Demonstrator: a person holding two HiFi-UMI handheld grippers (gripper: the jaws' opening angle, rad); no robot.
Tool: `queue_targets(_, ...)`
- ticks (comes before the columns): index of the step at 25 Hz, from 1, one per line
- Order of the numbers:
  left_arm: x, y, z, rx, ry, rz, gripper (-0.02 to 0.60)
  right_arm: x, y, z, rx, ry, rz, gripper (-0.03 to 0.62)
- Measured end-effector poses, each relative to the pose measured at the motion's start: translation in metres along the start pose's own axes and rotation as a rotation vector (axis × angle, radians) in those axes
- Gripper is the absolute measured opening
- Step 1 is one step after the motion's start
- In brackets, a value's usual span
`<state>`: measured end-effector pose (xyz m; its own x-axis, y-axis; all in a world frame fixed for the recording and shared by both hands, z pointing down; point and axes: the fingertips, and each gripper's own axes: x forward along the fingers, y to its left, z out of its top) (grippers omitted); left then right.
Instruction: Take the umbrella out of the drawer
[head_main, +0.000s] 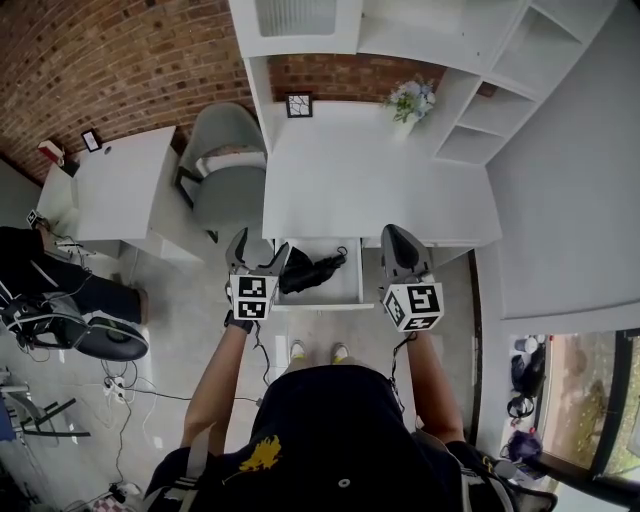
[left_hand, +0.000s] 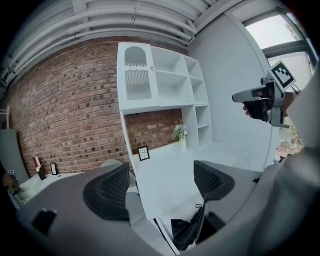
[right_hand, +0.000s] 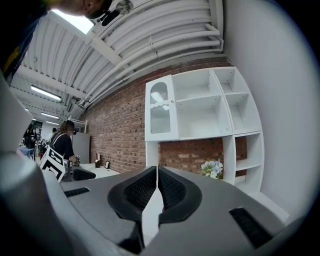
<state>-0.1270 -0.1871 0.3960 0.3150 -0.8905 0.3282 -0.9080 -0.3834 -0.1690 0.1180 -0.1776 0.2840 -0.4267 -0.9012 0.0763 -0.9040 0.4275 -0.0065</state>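
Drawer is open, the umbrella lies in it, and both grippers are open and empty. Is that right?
Not quite. The right gripper is shut, its jaws together with nothing between them, as the right gripper view shows. The rest holds: the drawer is open, the umbrella lies in it, and the left gripper is open and empty.

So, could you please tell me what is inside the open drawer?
A black umbrella lies in the drawer, toward its left. The drawer's back is covered by the desk, so anything there cannot be seen.
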Motion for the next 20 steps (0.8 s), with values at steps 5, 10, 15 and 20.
queue_targets(5, 0.008, -0.003, -0.015, -0.008, 0.040, -0.023, 0.408, 0.007, 0.003, -0.012, 0.011, 0.027, 0.011, 0.025)
queue_targets(10, 0.010, -0.009, -0.020, -0.012, 0.042, -0.035, 0.410, 0.023, -0.004, -0.028, 0.014, 0.059, 0.009, 0.025)
queue_targets(15, 0.014, -0.009, -0.020, -0.022, 0.045, -0.036, 0.408, 0.040, -0.008, -0.045, 0.044, 0.093, -0.009, 0.025)
queue_targets(20, 0.018, -0.013, -0.021, -0.018, 0.049, -0.047, 0.408, 0.054, -0.003, -0.062, 0.058, 0.129, 0.003, 0.025)
